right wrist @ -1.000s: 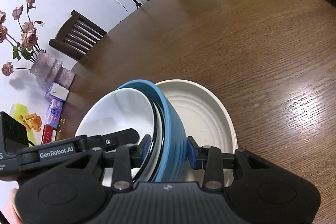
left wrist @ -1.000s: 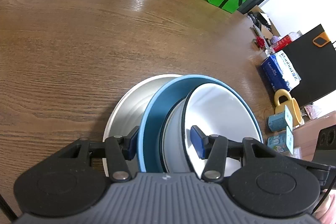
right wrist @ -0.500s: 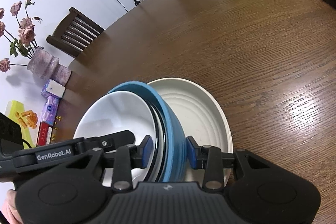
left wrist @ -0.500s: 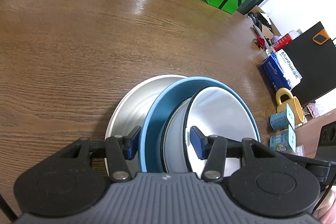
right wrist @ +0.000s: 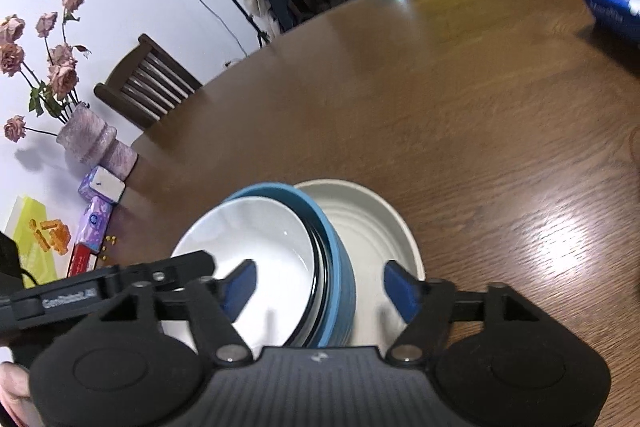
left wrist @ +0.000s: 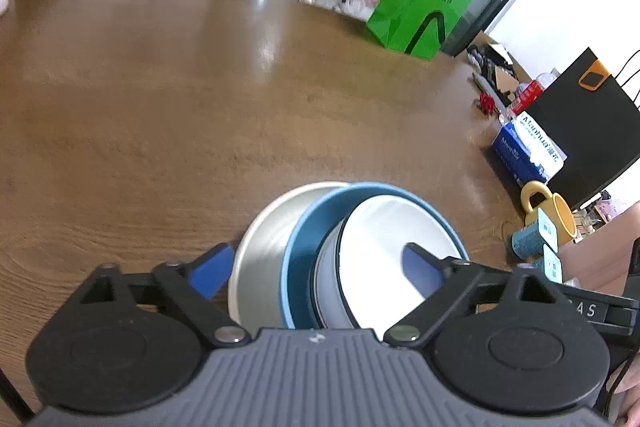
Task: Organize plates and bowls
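Both hand-held grippers, left [left wrist: 316, 269] & right [right wrist: 318, 287], are opening off the blue bowl [right wrist: 340, 267] (white bowl [right wrist: 256, 247] nested inside), so the stack sits on the plate [right wrist: 372, 223], bench [left wrist: 160, 127] bearing it.

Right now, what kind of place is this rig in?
Looks like a lived-in home dining area, not a lab: a round wooden dining table, a slatted wooden chair, and a vase of dried roses by the wall.
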`<action>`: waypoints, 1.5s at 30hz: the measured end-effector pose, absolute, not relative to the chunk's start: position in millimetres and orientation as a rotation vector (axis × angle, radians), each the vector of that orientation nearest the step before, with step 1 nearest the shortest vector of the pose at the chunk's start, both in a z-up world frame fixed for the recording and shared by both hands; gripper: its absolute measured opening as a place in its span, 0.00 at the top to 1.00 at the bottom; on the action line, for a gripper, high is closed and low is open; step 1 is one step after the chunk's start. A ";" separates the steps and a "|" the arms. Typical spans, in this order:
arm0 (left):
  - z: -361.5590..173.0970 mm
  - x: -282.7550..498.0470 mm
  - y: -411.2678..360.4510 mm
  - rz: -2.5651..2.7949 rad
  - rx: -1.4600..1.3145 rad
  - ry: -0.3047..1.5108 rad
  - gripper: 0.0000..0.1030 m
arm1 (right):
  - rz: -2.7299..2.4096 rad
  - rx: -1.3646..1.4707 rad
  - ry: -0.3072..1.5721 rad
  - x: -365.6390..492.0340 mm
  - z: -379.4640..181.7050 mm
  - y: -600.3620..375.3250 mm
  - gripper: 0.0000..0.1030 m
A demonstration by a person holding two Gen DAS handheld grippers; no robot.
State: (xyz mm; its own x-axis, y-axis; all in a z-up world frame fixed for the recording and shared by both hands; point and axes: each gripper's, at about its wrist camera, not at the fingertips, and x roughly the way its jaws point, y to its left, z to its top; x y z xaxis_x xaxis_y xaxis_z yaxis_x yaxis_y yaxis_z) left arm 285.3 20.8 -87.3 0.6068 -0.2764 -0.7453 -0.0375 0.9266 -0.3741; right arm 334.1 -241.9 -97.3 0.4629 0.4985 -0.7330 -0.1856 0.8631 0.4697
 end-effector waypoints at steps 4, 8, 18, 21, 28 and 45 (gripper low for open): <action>-70.8 271.8 23.5 -0.108 -0.339 0.827 0.00 | 0.412 0.309 0.934 323.9 -85.3 -243.9 0.13; -59.5 257.8 24.9 -0.073 -0.305 0.760 0.00 | 0.401 0.245 0.858 311.4 -73.7 -241.1 0.00; -48.6 210.5 27.5 -0.024 -0.158 0.610 0.00 | 0.322 0.133 0.727 267.4 -54.6 -228.1 0.00; -46.7 193.3 32.3 -0.016 -0.143 0.585 0.00 | 0.307 0.103 0.687 251.4 -50.1 -219.7 0.00; -42.3 146.6 47.5 -0.003 -0.122 0.547 0.00 | 0.294 0.077 0.620 210.7 -41.1 -198.0 0.00; -39.7 28.7 63.6 0.017 -0.079 0.520 0.00 | 0.326 0.045 0.577 84.0 -30.8 -162.2 0.00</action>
